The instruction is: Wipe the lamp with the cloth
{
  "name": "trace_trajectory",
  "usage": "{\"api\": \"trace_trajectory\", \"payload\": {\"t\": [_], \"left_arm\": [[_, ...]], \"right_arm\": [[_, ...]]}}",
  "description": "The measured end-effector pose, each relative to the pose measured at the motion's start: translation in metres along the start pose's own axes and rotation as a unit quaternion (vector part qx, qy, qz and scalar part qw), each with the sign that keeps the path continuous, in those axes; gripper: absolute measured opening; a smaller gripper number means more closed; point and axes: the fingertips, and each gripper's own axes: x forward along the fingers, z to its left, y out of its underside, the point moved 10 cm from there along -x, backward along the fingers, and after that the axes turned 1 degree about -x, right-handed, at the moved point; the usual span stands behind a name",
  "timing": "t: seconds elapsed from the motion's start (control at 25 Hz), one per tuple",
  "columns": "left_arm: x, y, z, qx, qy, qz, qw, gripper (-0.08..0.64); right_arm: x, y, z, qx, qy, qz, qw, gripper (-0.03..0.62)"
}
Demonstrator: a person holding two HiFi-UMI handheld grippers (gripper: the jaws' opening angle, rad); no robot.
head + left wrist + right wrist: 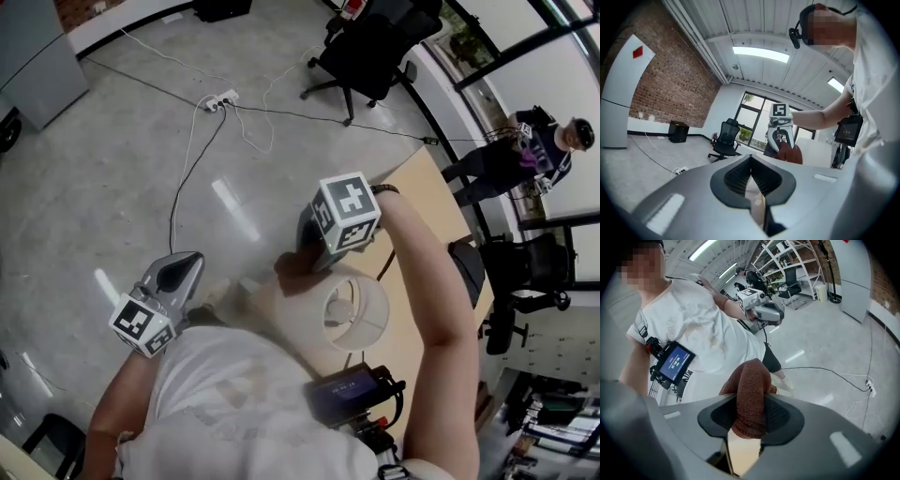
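Note:
In the head view a white lamp shade stands on the wooden table, seen from above. My right gripper hangs just to the shade's upper left, shut on a bunched brown cloth that sits close to the shade's rim. The right gripper view shows the cloth pinched between both pads and sticking out past the tips. My left gripper is off the table's left side over the floor, jaws together, holding nothing. From the left gripper view, the right gripper and the cloth are ahead.
A black office chair and a power strip with cables lie on the grey floor beyond. Another person stands past the table's far right, beside a second chair. A small screen hangs on my chest.

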Motion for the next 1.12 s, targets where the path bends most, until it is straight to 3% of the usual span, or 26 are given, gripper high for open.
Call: {"api": "trace_trajectory", "payload": {"t": [0.32, 0.56, 0.88, 1.0, 1.12], "left_arm": [[-0.016, -0.004, 0.008, -0.001, -0.019, -0.009, 0.9998, 0.002], [-0.024, -0.003, 0.016, -0.008, -0.03, -0.007, 0.9995, 0.002], [-0.016, 0.006, 0.003, 0.003, -0.007, -0.004, 1.0, 0.002], [-0.016, 0.008, -0.005, 0.008, -0.001, -0.005, 1.0, 0.002], [-0.022, 0.01, -0.014, 0.012, -0.006, -0.008, 0.9999, 0.002]], "right_arm": [[0.038, 0.01, -0.053, 0.024, 0.009, 0.053, 0.998, 0.167], [0.039, 0.011, -0.064, 0.01, 0.04, 0.052, 0.998, 0.167], [-0.027, -0.021, 0.015, -0.063, 0.097, -0.014, 0.993, 0.167], [-0.047, -0.039, 0.052, -0.078, 0.095, -0.005, 0.992, 0.167], [-0.039, -0.052, 0.064, -0.088, 0.065, 0.03, 0.994, 0.167]]}}
